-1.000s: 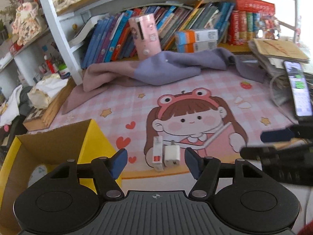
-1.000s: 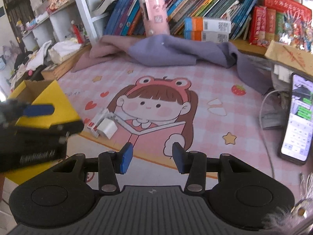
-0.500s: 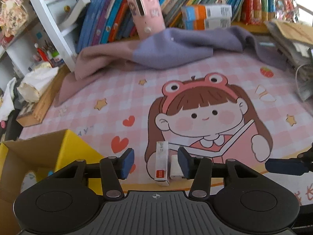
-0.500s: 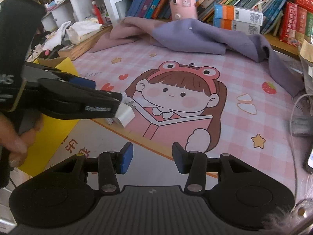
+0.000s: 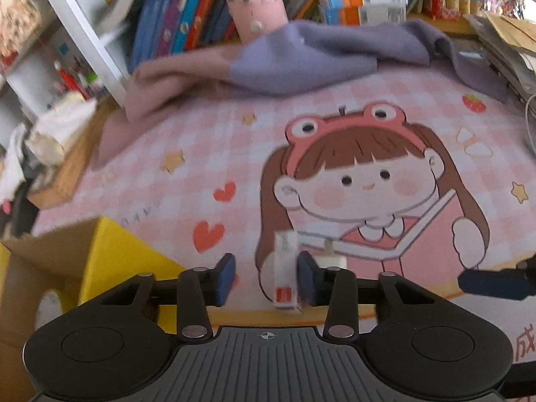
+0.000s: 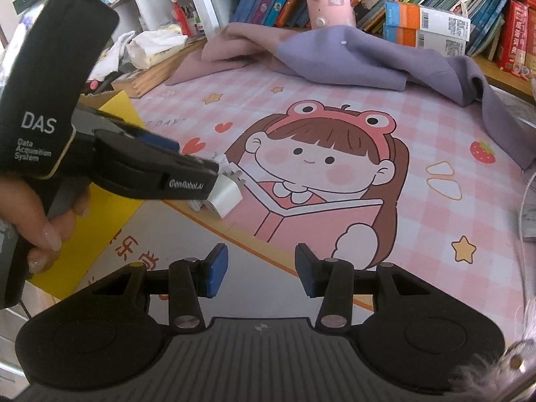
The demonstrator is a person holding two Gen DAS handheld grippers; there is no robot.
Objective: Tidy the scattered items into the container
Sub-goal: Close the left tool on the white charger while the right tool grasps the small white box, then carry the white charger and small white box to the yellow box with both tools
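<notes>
Pointing steeply down at the pink cartoon mat [image 5: 207, 154], the left gripper [image 5: 264, 279] is held by a hand [image 6: 37, 214] seen at the left edge of the right wrist view. Its jaws have just been closing, with a small white box with a red label [image 5: 285, 269] between them: the right pad touches the box, while the left pad stands apart from it, so no grip is made. A white charger plug [image 6: 225, 197] lies just beside the box, largely hidden behind the right finger. The yellow cardboard box [image 5: 110, 254] sits at lower left, cut off by the frame. The right gripper [image 6: 261, 273] hangs over the mat's near edge, fingers apart with nothing between them.
</notes>
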